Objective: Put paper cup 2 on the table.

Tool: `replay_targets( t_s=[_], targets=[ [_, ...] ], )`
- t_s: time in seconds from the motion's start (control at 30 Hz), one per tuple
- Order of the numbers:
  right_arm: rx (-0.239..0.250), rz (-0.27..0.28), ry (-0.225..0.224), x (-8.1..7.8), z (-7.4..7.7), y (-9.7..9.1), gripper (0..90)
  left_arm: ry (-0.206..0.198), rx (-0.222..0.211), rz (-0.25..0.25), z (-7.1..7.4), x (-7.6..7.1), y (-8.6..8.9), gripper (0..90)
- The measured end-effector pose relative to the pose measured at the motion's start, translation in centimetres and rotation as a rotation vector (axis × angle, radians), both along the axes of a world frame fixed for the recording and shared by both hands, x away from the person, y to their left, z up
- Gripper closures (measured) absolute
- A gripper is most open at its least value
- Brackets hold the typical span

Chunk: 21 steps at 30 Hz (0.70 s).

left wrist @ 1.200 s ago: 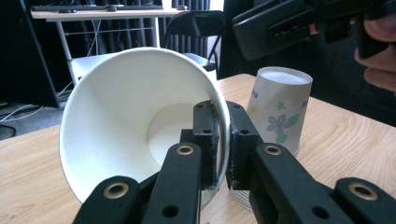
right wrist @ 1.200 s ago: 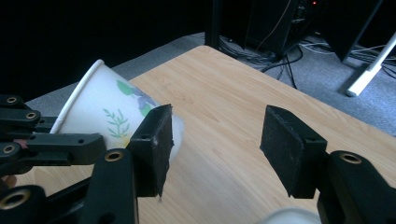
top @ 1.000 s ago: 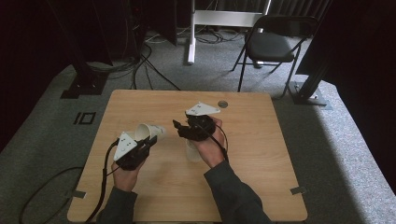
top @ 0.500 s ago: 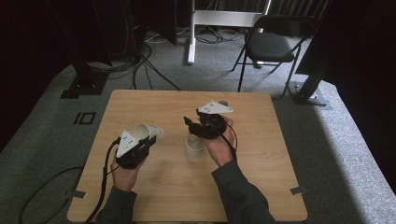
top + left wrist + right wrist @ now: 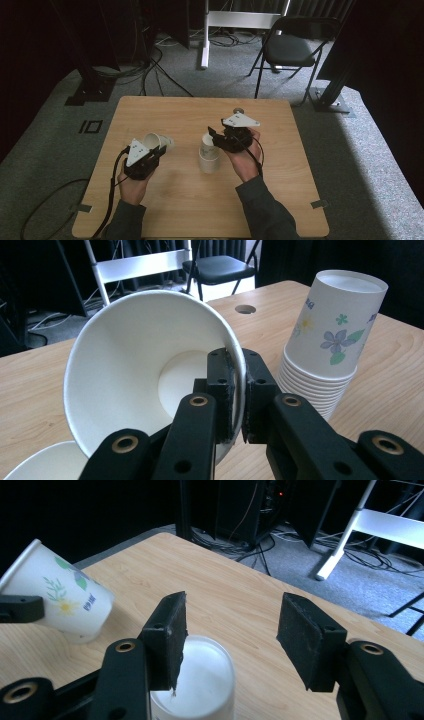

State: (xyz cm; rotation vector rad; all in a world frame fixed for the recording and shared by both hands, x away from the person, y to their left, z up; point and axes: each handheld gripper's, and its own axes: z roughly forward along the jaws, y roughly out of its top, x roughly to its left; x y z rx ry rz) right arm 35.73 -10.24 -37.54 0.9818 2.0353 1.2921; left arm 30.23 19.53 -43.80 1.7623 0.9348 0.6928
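Note:
An upside-down stack of flowered paper cups (image 5: pixel 207 153) stands mid-table. It rises at the right in the left gripper view (image 5: pixel 327 345), and its white top (image 5: pixel 202 682) lies under the jaws in the right gripper view. My left gripper (image 5: pixel 159 150) is shut on the rim of a single paper cup (image 5: pixel 157 140) lying tilted, its mouth facing the camera (image 5: pixel 145 365); the jaws (image 5: pixel 237 385) pinch its wall. My right gripper (image 5: pixel 215 138) hovers open just right of the stack's top, jaws wide apart (image 5: pixel 232 630). The held cup (image 5: pixel 57 600) shows at the left there.
A round hole (image 5: pixel 239 111) sits near the table's far edge (image 5: pixel 245 309). Another white cup rim (image 5: pixel 40 465) peeks in at the bottom left of the left gripper view. A black chair (image 5: pixel 292 47) and floor cables (image 5: pixel 150 65) lie beyond the table.
My right gripper has drawn back to the right, off the stack, and the stack now stands uncovered. The left gripper and its cup have barely moved.

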Motion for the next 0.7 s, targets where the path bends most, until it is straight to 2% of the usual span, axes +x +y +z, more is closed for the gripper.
replay_targets(
  t_s=[0.27, 0.7],
  targets=[
    [0.024, -0.024, 0.003, -0.6, -0.8, -1.4, 44.9, 0.009, 0.027, 0.003, 0.0, 0.0, -0.3, 85.5],
    [0.030, -0.056, 0.003, -1.6, -2.2, -3.2, 44.9, 0.025, 0.053, 0.006, 0.0, 0.2, -0.4, 85.5]
  ],
)
